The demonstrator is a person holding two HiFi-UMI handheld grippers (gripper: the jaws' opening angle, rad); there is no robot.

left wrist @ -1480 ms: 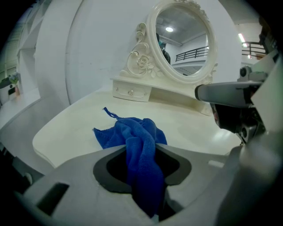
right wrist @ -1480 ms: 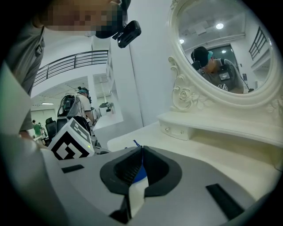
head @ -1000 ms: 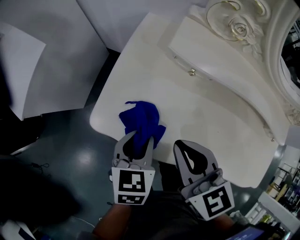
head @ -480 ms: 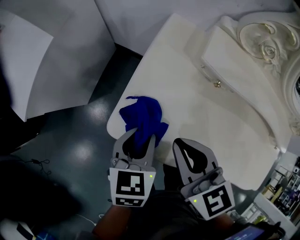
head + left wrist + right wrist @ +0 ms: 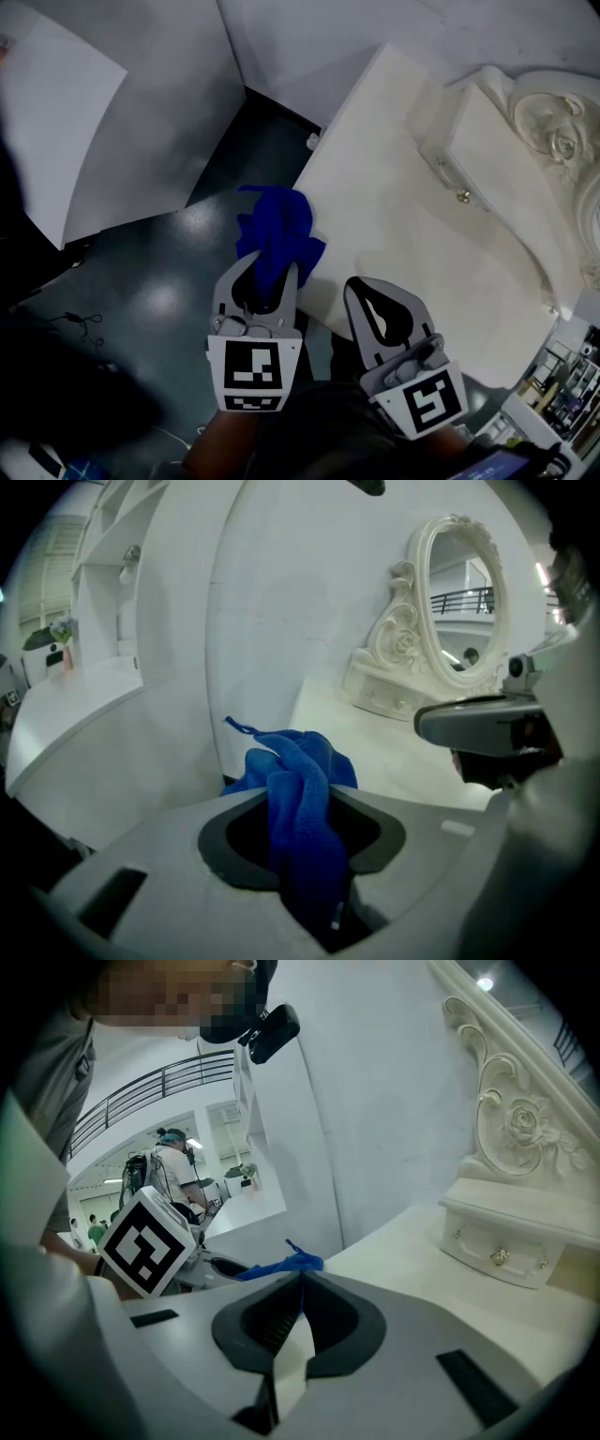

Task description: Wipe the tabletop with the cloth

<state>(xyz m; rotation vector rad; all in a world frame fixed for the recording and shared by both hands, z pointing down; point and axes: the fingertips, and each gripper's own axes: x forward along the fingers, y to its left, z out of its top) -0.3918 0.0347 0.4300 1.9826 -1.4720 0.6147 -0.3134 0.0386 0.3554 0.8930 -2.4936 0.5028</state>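
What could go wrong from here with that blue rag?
The cloth, pinched in the left gripper, hangs mostly past the tabletop edge, over the floor, so it could snag on that edge. It is bunched up, so a stroke may wipe little. A long stroke could bump the mirror stand.

The left gripper [image 5: 265, 274] is held low and forward, pointed almost straight away from the body. Its jaws are clamped on a bunched blue cloth [image 5: 274, 230] — the fabric is pinched between them and spills out past the tips. The right gripper [image 5: 364, 289] is held just beside it, not touching, and is angled slightly toward the left one. Its jaws are brought together at the tips, and nothing is gripped between them. The left marker cube [image 5: 255, 373] and the right marker cube [image 5: 429, 403] are turned up toward the head camera — the hands behind them are lost in shadow.
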